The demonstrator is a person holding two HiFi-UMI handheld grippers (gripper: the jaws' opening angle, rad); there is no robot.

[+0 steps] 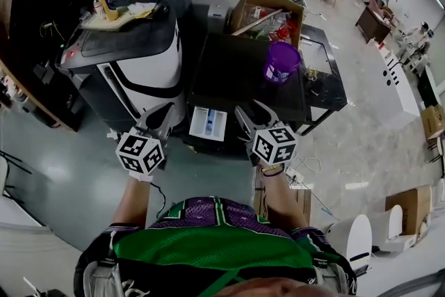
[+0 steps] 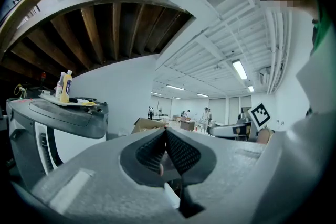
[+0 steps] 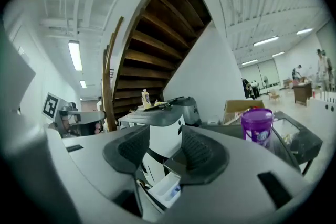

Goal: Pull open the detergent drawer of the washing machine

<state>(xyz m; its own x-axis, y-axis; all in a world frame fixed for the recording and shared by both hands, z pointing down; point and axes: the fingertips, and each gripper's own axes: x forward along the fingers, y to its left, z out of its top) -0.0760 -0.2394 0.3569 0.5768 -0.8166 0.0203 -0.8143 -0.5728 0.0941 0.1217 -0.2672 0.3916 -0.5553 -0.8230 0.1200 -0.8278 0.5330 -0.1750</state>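
The washing machine [image 1: 236, 83] is dark with a flat black top, seen from above in the head view. Its white detergent drawer [image 1: 207, 124] juts out of the front, pulled open, with blue inside. In the right gripper view the drawer [image 3: 164, 189] shows low between the jaws, well beyond them. My left gripper [image 1: 161, 120] hangs just left of the drawer, apart from it; its pads [image 2: 166, 136] meet with nothing held. My right gripper [image 1: 254, 115] is just right of the drawer, and its jaws [image 3: 165, 136] stand wide apart and empty.
A purple tub [image 1: 281, 62] stands on the machine's top. Left of the machine is a white and black appliance [image 1: 132, 62] carrying a tray with a yellow bottle [image 1: 106, 5]. A cardboard box [image 1: 268, 10] sits behind, and a low dark table [image 1: 327, 83] is at the right.
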